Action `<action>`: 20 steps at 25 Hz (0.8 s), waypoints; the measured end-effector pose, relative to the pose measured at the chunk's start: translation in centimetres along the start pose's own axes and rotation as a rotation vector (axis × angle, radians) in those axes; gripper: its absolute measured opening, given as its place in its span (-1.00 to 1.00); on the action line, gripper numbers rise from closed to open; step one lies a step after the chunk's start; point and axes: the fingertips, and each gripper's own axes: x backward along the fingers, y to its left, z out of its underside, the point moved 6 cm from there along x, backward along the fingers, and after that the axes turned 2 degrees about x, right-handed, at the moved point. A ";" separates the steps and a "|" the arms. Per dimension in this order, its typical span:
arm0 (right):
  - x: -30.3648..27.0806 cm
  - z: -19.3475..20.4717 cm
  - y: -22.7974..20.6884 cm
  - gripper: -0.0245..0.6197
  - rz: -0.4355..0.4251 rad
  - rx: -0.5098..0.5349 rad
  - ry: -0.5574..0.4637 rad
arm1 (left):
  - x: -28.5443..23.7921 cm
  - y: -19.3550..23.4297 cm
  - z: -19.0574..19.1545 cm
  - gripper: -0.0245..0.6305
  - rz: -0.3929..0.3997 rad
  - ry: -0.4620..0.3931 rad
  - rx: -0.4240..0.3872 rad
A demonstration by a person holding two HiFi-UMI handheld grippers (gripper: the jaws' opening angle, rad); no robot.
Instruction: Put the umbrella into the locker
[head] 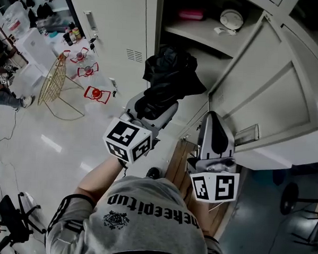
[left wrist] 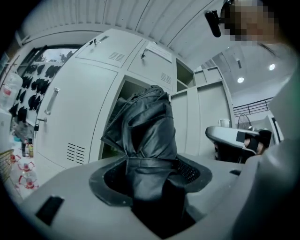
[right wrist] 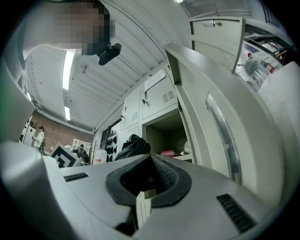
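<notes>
Left claw pinching bundled black umbrella, held just before the open locker. Right claw pressed together, empty, beside locker door.

Head view looks down; gripper views (close) share the locker.

The umbrella's lower end is hidden between the fingers of the left gripper. The head view's right edge cuts off the locker door. The shelf items are too small to name.
</notes>
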 end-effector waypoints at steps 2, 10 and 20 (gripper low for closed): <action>0.1 0.1 -0.3 -0.92 0.003 -0.005 -0.003 | -1.1 0.2 0.7 -0.09 -0.003 0.042 0.002; -0.3 0.5 -0.4 -0.92 -0.036 -0.009 0.010 | -5.2 1.5 3.6 -0.09 -0.029 0.196 0.066; -1.9 1.4 0.4 -0.92 -0.053 0.054 0.063 | -8.2 3.3 4.4 -0.09 -0.039 0.293 0.078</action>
